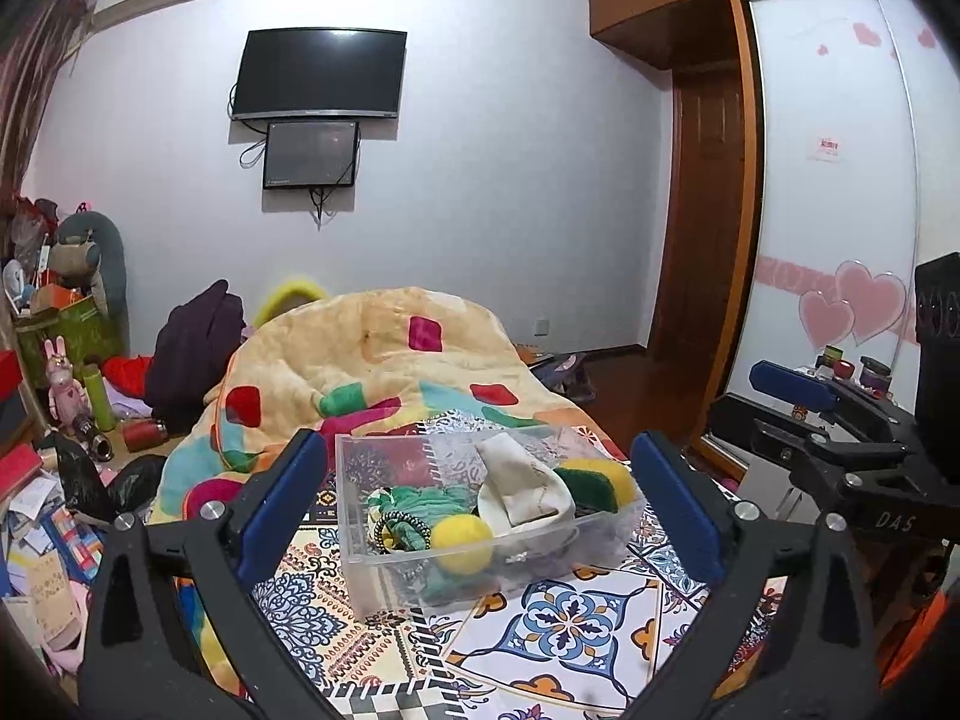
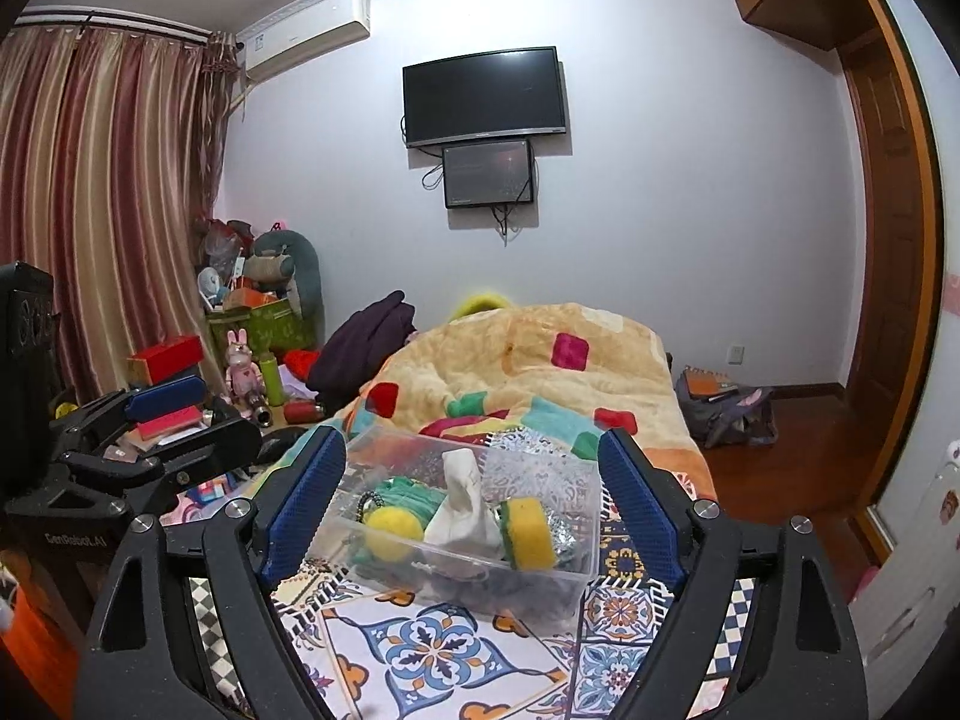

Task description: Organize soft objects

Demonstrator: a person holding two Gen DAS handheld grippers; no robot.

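A clear plastic bin (image 1: pixel 372 576) (image 2: pixel 591 510) stands on the patterned bed cover. In it lie a yellow ball (image 1: pixel 462 543) (image 2: pixel 393 533), a white cloth (image 1: pixel 522 486) (image 2: pixel 465 510), a yellow-green sponge (image 1: pixel 594 480) (image 2: pixel 527 531), a green cloth (image 1: pixel 429 501) (image 2: pixel 414 495) and a dark beaded band (image 1: pixel 399 525). My left gripper (image 1: pixel 480 486) is open and empty, its fingers either side of the bin, short of it. My right gripper (image 2: pixel 474 480) is open and empty, likewise in front of the bin. Each gripper shows at the edge of the other's view.
A bunched patchwork blanket (image 1: pixel 390 360) (image 2: pixel 528 360) lies behind the bin. Clutter, boxes and plush toys (image 2: pixel 246 312) fill the left side. A wardrobe with sliding doors (image 1: pixel 834 180) stands right, a bag (image 2: pixel 720 408) on the floor.
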